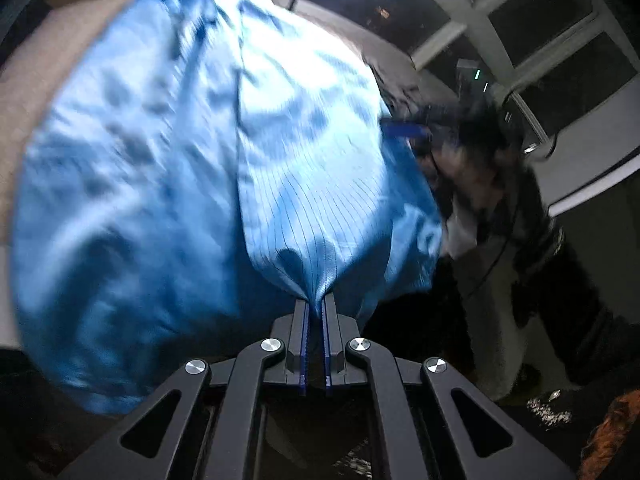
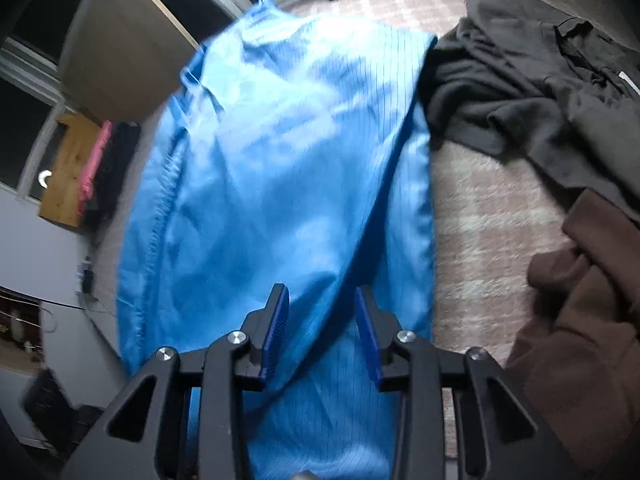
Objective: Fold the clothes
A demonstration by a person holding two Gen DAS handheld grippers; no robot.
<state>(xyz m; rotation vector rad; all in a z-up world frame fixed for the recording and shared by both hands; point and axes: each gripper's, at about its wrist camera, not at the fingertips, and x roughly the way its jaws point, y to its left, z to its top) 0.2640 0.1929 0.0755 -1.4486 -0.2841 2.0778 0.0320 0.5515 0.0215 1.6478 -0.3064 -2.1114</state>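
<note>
While the left gripper [image 1: 316, 308] pinches a bunched edge of one shiny blue pinstriped garment [image 1: 168, 184] between closed pads, the right gripper [image 2: 322, 332] hovers over that cloth with its jaws partly apart and nothing between them. It lies spread on a pale pink checked blanket [image 2: 480, 216]. Two other garments lie beside it: one dark grey [image 2: 532, 92], one brown [image 2: 576, 320]. White lettering on the blue fabric is too blurred to read.

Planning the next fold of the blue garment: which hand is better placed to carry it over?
Left. The left gripper is already shut on a pinch of the blue garment; the right gripper stands open above it, gripping nothing.
</note>
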